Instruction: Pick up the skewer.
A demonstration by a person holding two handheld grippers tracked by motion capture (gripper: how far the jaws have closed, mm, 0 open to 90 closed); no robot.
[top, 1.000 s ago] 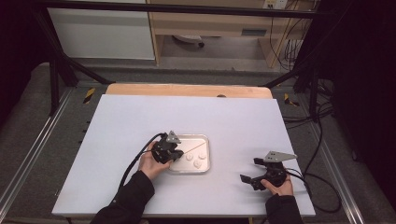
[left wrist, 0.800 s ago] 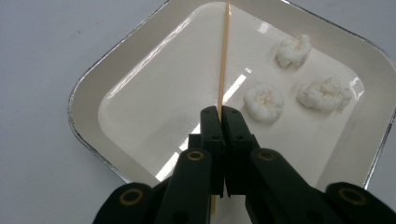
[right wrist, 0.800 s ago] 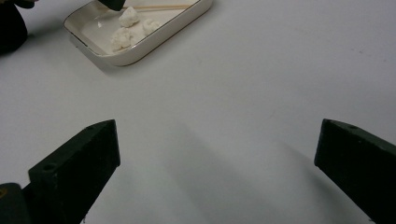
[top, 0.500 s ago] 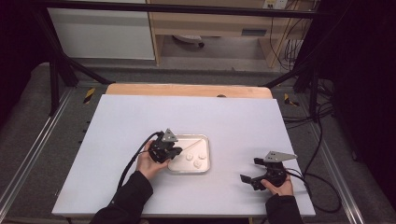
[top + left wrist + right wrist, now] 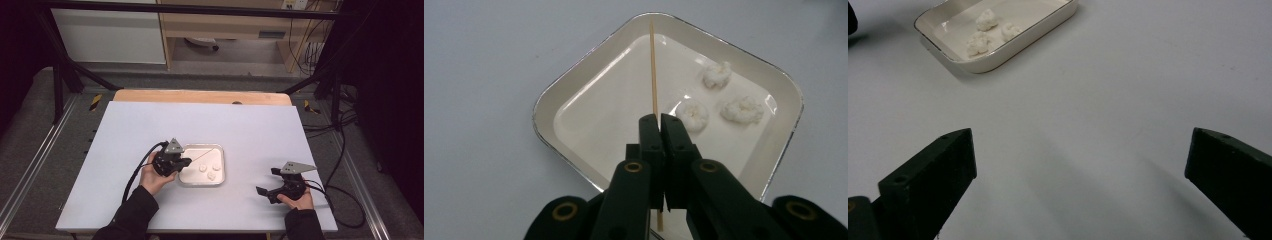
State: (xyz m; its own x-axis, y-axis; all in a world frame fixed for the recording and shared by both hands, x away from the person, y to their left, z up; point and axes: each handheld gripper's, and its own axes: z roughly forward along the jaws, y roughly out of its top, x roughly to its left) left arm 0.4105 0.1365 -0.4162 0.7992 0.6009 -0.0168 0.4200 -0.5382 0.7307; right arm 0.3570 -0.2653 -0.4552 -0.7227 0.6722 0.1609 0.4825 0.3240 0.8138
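Nearest the person in the high view, the right gripper [image 5: 268, 183] sits at about 4 o'clock on the pale lavender-grey rectangular table top [image 5: 250, 125], held in the right hand [image 5: 296, 200], its grey three-cornered plate uppermost. The right gripper view adds what the high view leaves unclear: its two black jaws stand wide apart, released, with bare table between them, and the tray lies beyond at 11 o'clock. The left gripper [image 5: 184, 161] is at about 7 o'clock from the table's centre, held in the left hand [image 5: 153, 177] at the left edge of the shallow cream rectangular tray with rounded corners [image 5: 218, 150]. The left gripper view shows the jaws clenched on one thin pale wooden skewer [image 5: 653, 75]; the stick runs from the jaws toward 12 o'clock over the tray floor, its tip near the far rim. In the high view the skewer [image 5: 199, 157] is a faint line. Count: one tray, one skewer, three small white crumbly lumps [image 5: 692, 114] grouped in the tray's right half in the high view, none touching the stick as far as the left gripper view shows. Against the frames a second and half a second ago, the left gripper has shifted slightly toward 7 o'clock, off the tray interior; the right gripper is unmoved. Farthest, a bare wooden strip [image 5: 200, 96] edges the table at 12 o'clock.
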